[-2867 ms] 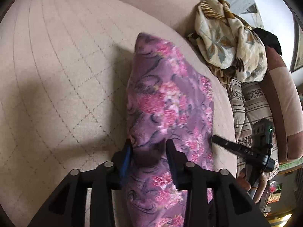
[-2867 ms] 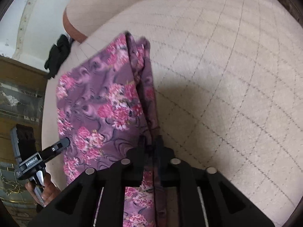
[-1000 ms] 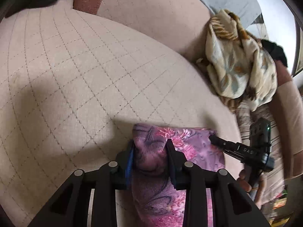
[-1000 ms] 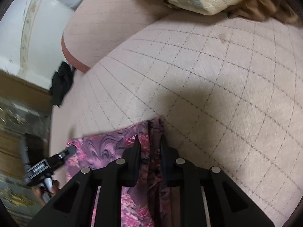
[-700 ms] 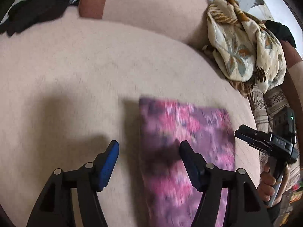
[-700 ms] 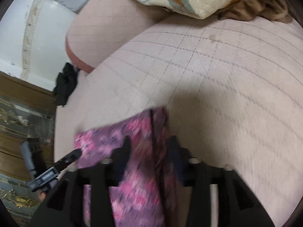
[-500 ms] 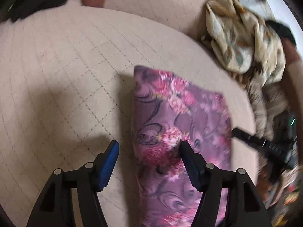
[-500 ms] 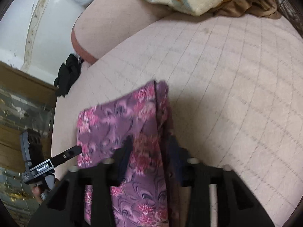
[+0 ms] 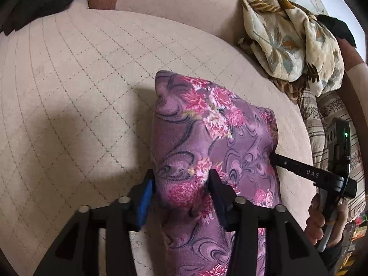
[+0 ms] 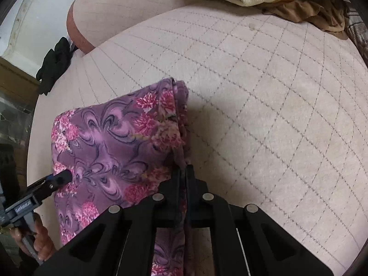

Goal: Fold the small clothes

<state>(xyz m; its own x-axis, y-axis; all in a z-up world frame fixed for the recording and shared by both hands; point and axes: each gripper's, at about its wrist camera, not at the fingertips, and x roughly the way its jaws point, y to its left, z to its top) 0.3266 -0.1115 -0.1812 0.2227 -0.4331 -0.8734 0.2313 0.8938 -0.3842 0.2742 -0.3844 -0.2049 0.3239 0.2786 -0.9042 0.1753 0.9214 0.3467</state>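
Both grippers let go and now bite again: the left gripper (image 9: 180, 187) is closing on the purple cloth (image 9: 207, 138), the right gripper (image 10: 184, 177) pinches its edge tight, ready to fold.

Black tongs (image 9: 181, 191), blue pad, silver screw heads

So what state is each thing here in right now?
Purple floral cloth: folded, lying on the beige sofa seat.
Left gripper: closing around a thick fold of the cloth.
Right gripper: shut on the cloth's edge.
Cream floral blanket: crumpled in a heap.
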